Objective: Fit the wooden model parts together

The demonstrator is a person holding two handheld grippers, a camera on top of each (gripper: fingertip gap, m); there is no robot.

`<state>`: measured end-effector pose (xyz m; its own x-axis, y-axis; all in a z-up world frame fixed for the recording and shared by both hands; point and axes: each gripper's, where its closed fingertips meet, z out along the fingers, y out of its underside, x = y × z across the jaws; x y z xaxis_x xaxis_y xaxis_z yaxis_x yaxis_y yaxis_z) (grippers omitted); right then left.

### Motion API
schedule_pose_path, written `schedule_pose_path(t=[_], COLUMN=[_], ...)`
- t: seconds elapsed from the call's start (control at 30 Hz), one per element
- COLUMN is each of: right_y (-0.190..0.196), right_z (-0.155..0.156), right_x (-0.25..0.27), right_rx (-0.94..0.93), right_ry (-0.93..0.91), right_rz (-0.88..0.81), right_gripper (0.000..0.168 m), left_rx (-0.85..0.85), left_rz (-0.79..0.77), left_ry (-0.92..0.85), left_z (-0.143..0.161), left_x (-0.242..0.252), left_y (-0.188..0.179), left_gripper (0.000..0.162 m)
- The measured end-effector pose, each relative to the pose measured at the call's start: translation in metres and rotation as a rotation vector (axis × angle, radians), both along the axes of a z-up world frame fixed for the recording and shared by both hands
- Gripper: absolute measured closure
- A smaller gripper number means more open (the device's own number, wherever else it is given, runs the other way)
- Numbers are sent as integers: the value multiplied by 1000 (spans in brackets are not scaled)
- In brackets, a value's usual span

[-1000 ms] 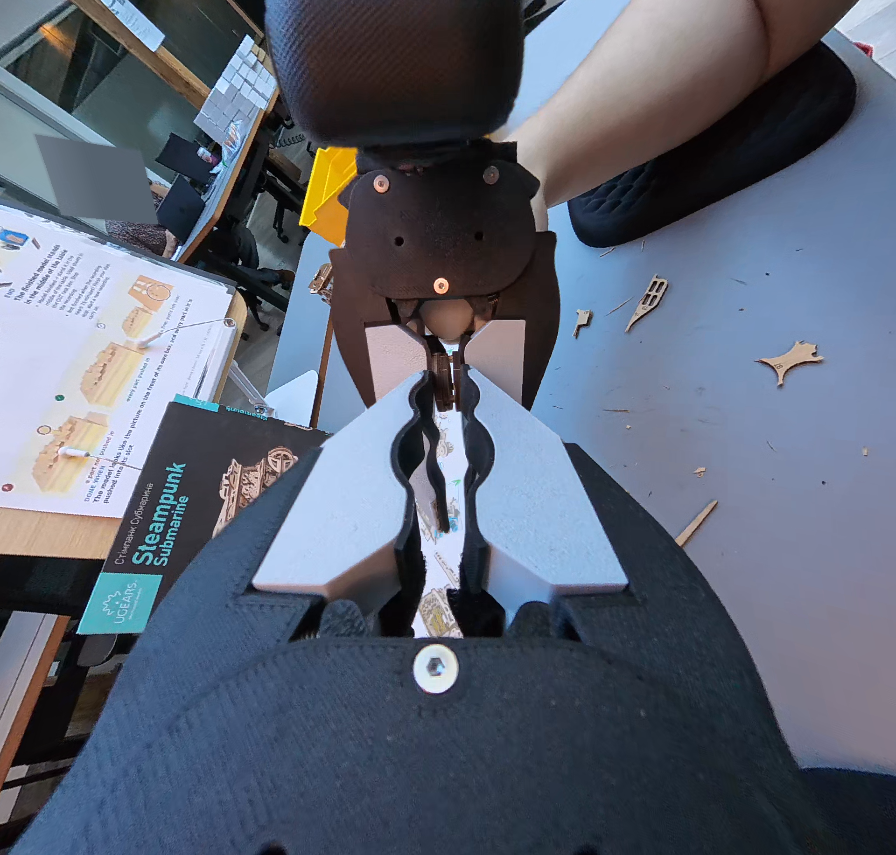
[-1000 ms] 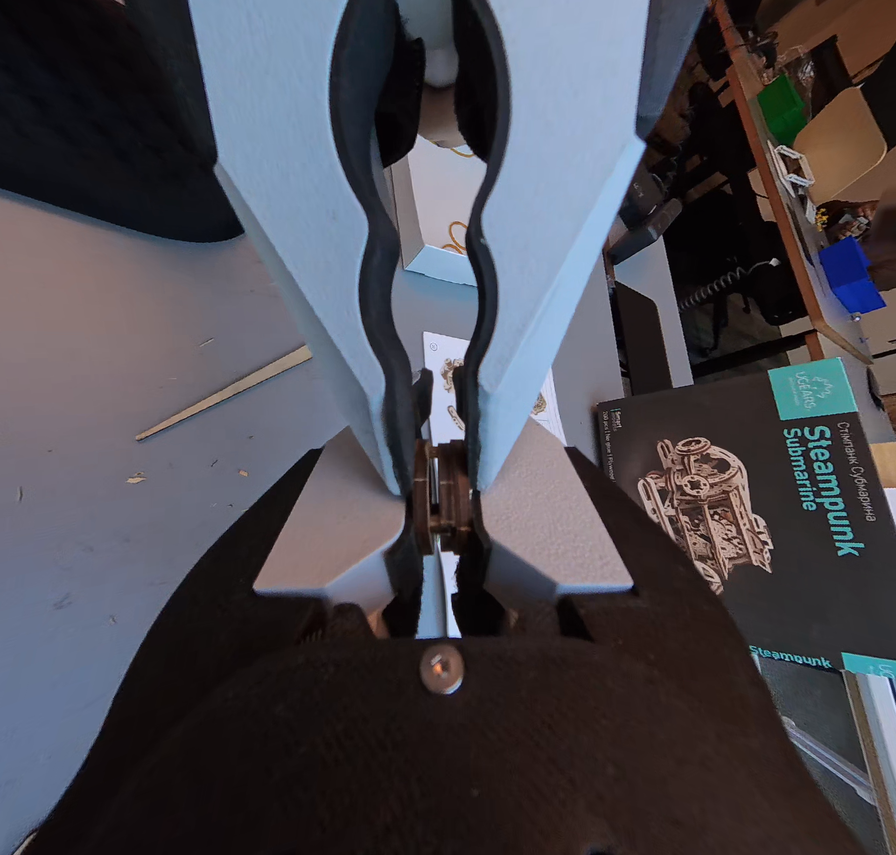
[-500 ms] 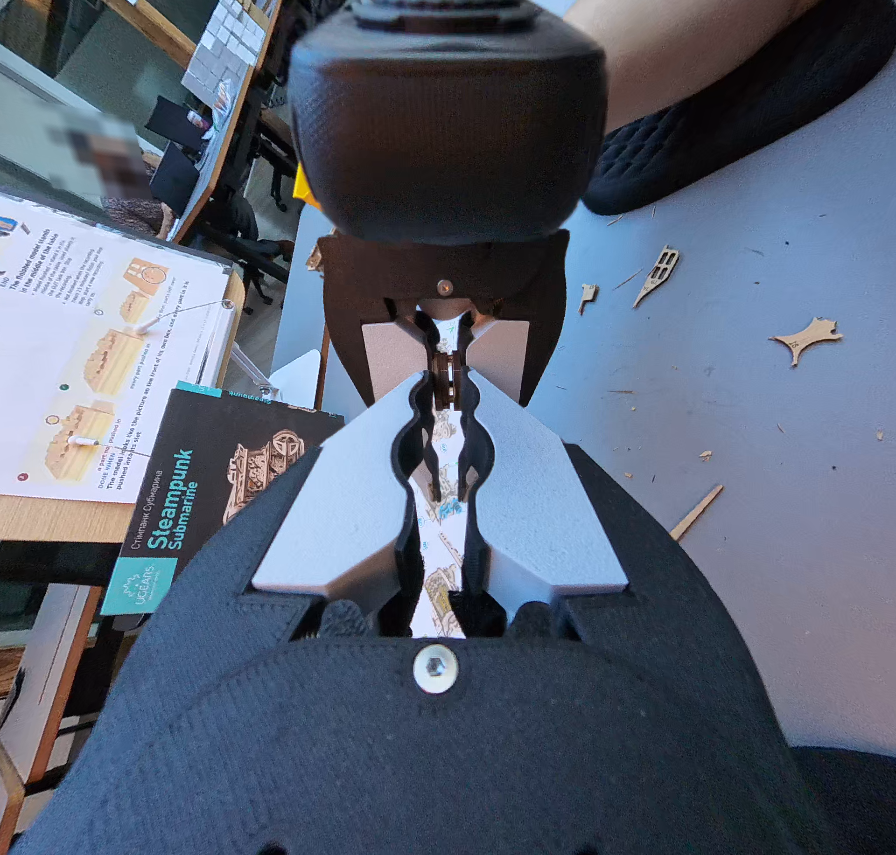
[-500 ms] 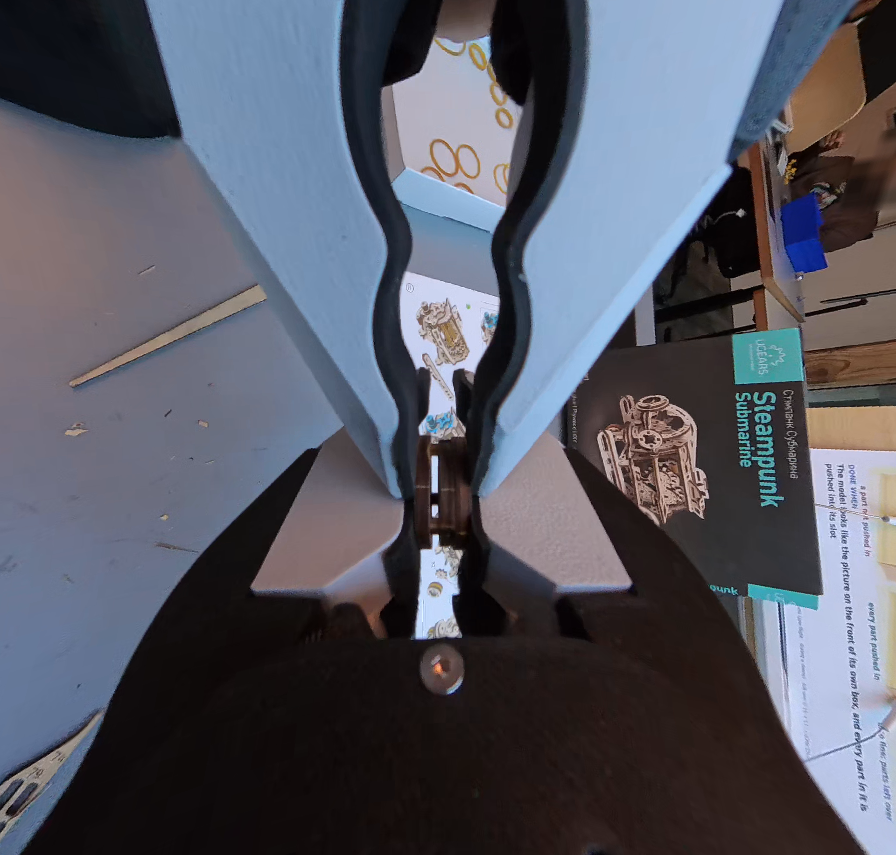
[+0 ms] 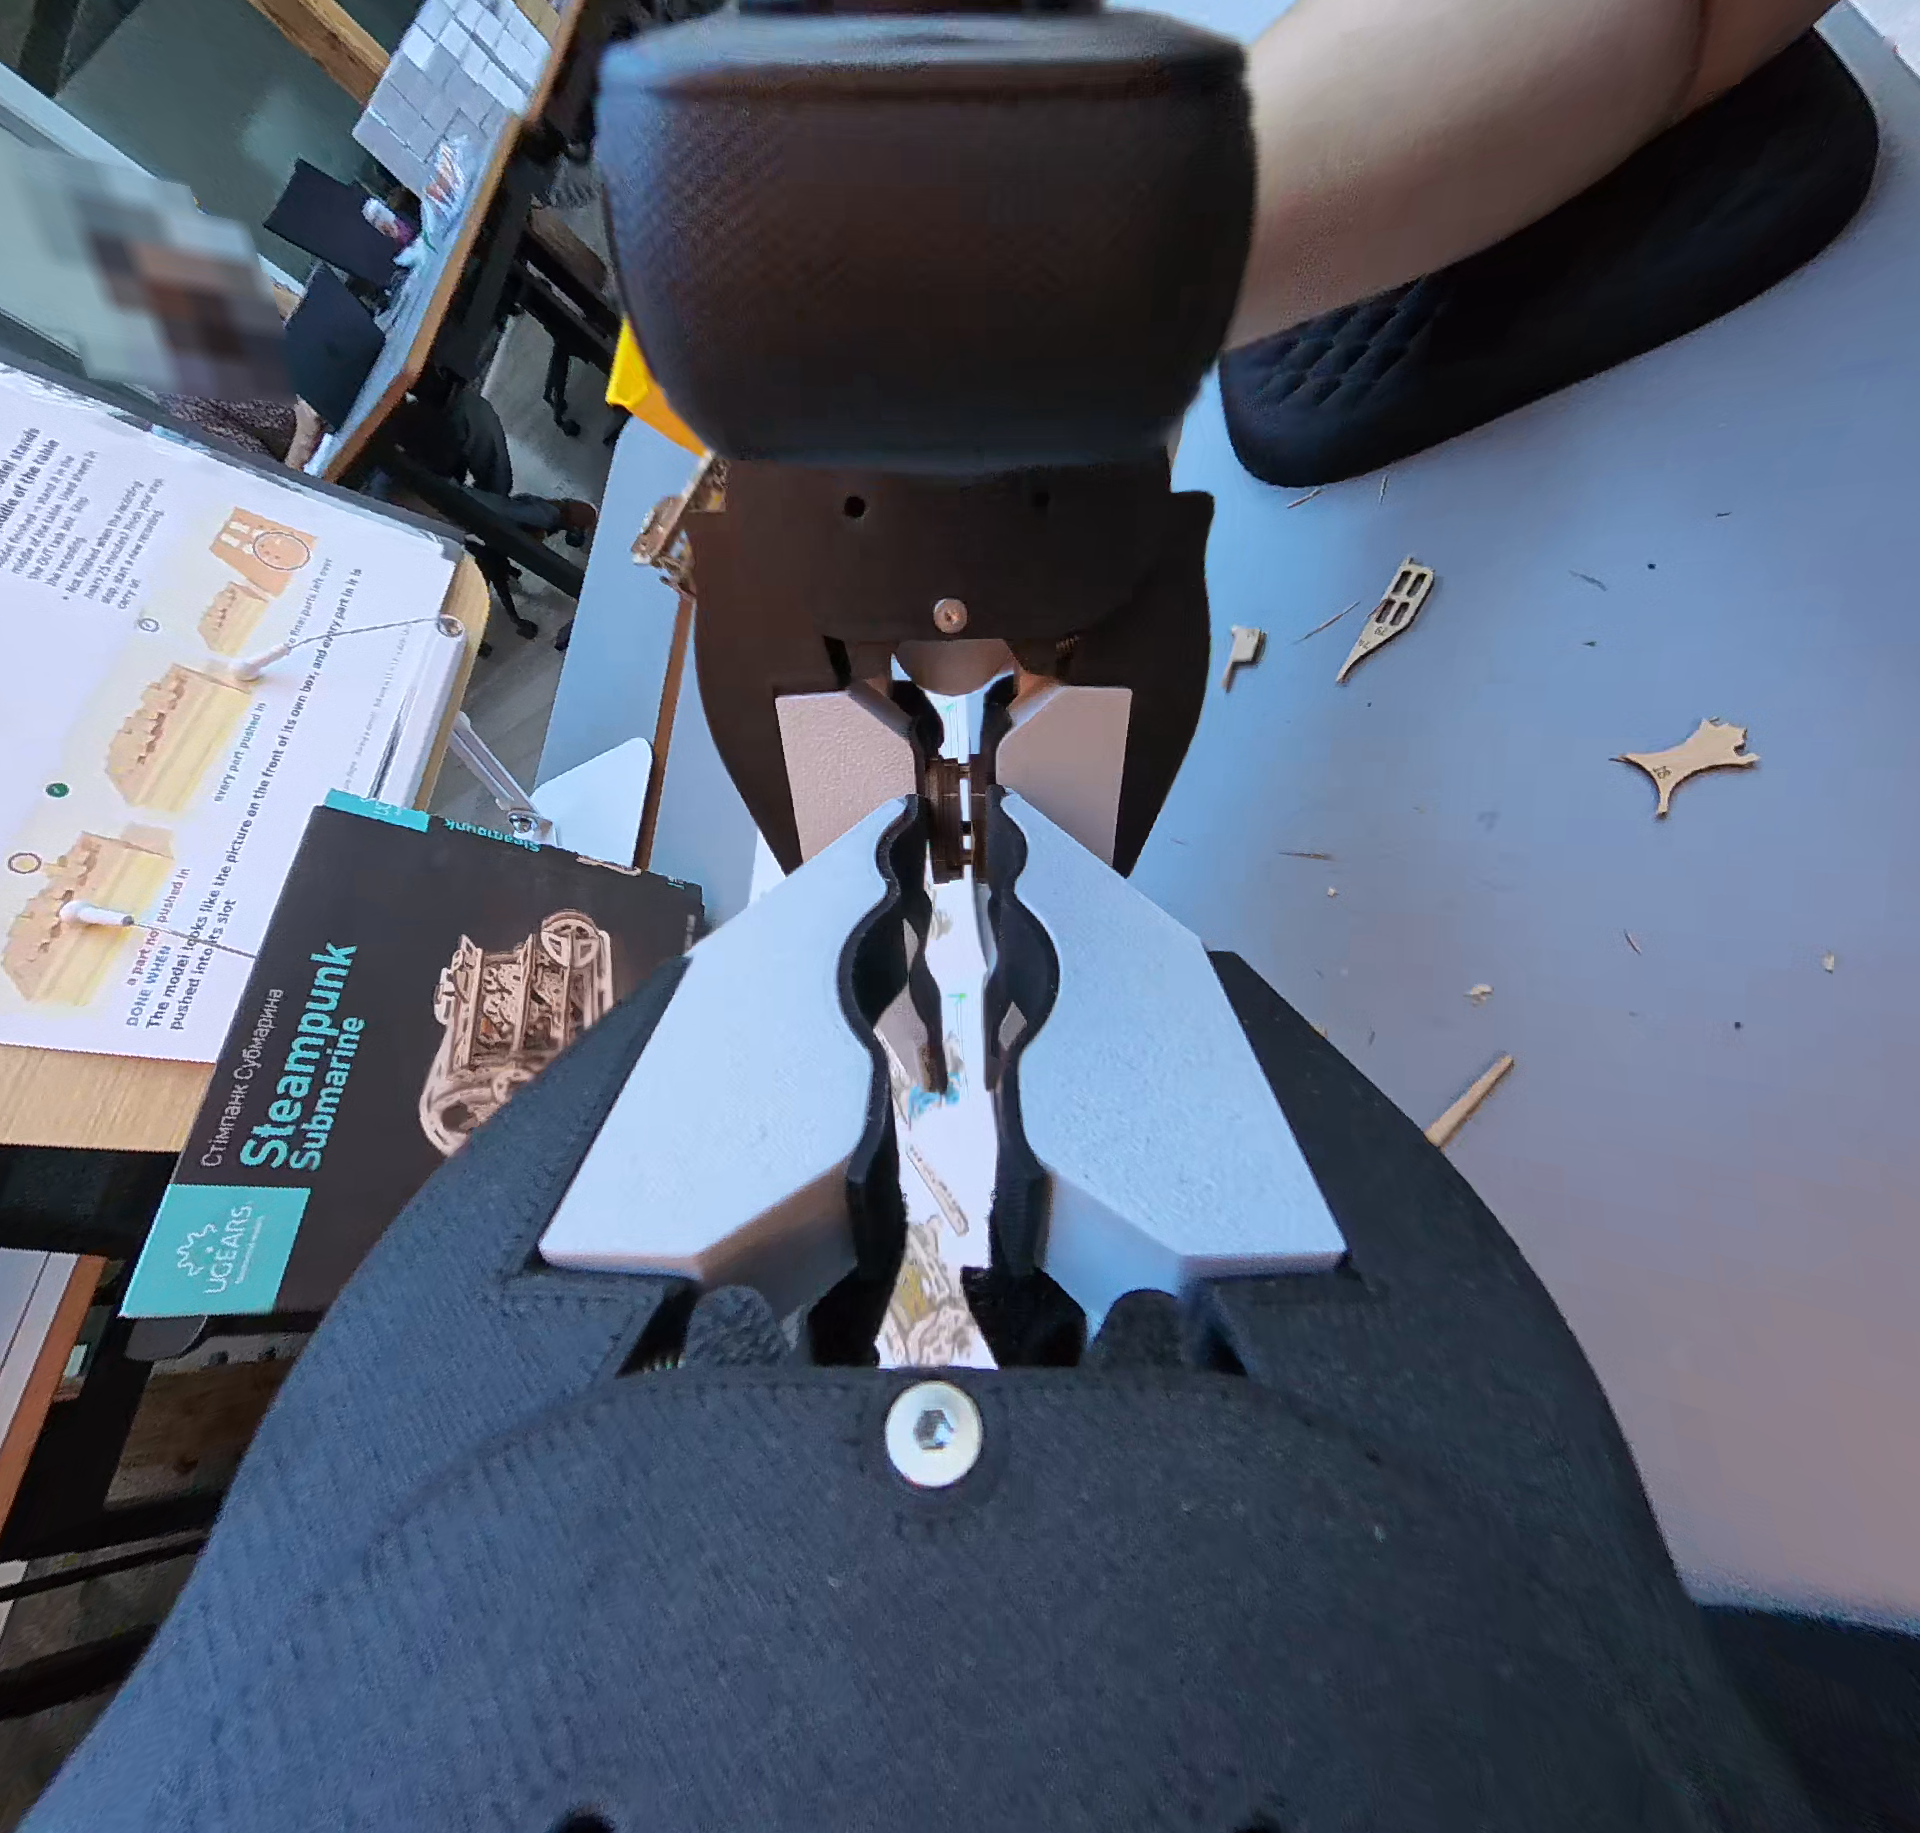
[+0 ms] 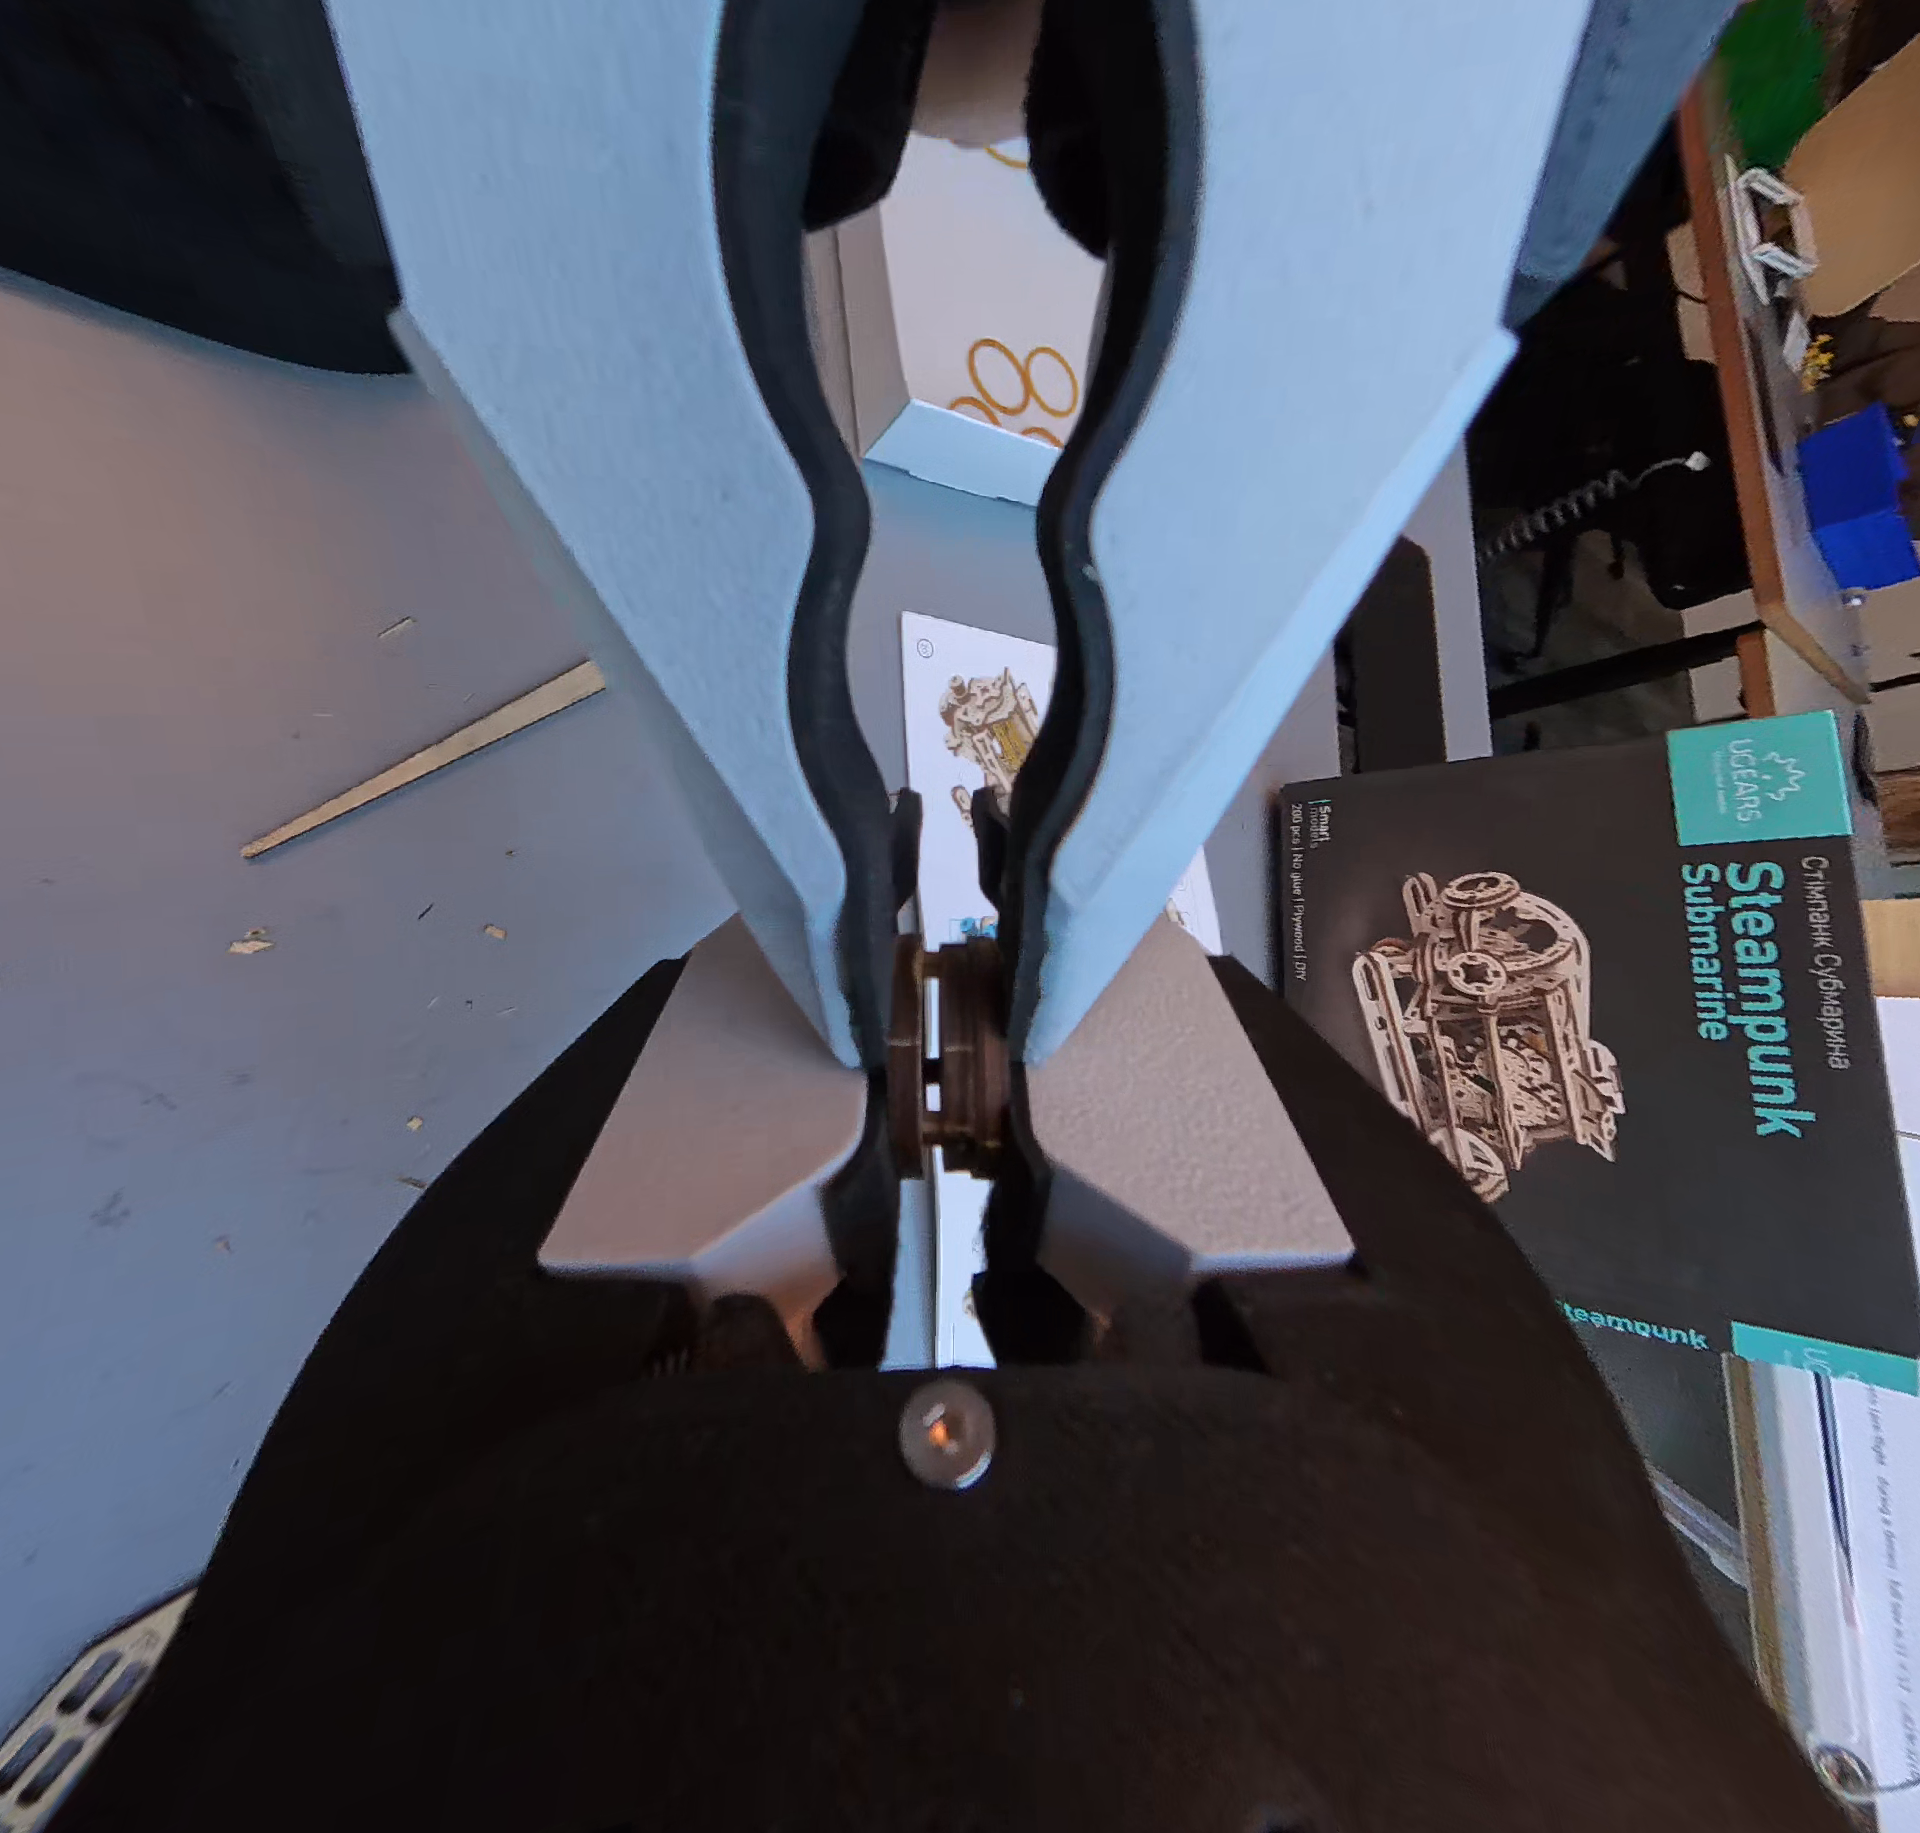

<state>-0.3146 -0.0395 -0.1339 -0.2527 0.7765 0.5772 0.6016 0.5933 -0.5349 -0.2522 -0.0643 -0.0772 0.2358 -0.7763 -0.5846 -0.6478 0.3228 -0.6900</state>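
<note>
The two grippers meet tip to tip above the grey table (image 5: pixel 1558 952). A small dark wooden part (image 5: pixel 953 827) made of stacked discs is clamped between them. My left gripper (image 5: pixel 953 804) is shut on it at its fingertips. My right gripper (image 6: pixel 945 812) is shut on the same part (image 6: pixel 951 1056), which sits deeper between its pads. In the right wrist view the left gripper's pale fingers (image 6: pixel 623 433) come down from the top. In the left wrist view the right gripper's fingers (image 5: pixel 831 765) point back at me.
A black kit box (image 5: pixel 416 1004) and an instruction sheet (image 5: pixel 156 744) lie left. Loose wooden offcuts (image 5: pixel 1688 760) and a thin strip (image 6: pixel 416 765) are scattered on the table. A person's forearm (image 5: pixel 1455 121) rests on a black cushion (image 5: pixel 1558 277). A white box with rubber bands (image 6: pixel 1018 381) stands beyond. Some 8 cm of space lies between my two pairs of fingers.
Both grippers stay shut on the wooden part. The right gripper's body has tilted, so more of its top shows in the left wrist view. The pair has shifted slightly over the table.
</note>
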Motion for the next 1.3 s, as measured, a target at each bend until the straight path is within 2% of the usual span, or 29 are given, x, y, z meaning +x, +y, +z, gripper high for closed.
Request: schedule_pose_path(t=[0.07,0.13,0.2,0.37,0.5,0.63,0.87,1.1,1.3], right_y=[-4,-2,1,0,-9,-8,-4,-1,-1], right_z=[3,2,10,44,78,103,102,104,105], right_x=[4,12,16,22,31,36,34,34,35], right_rx=[-35,-59,-97,-481,-758,-898,-981,-1195,-1137], right_ry=[0,-32,13,161,287,375,383,369,389], right_rz=[37,43,59,51,132,158,129,116,160], right_gripper=[156,137,138,138,142,145,157,158,159], left_rx=[-18,-53,-114,-342,-562,-654,-758,-905,-759], left_rz=[-23,-47,-79,-70,-81,-57,-65,-62,-80], left_ry=[-63,-163,-299,-549,-734,-786,-871,-940,-871], left_z=[4,16,31,48,55,49,52,51,53], left_x=[2,1,-4,-19,-23,-25,-24,-25,-22], left_y=[0,-2,-4,6,13,20,22,26,22], left_gripper=[153,153,153,154,154,153,154,153,149])
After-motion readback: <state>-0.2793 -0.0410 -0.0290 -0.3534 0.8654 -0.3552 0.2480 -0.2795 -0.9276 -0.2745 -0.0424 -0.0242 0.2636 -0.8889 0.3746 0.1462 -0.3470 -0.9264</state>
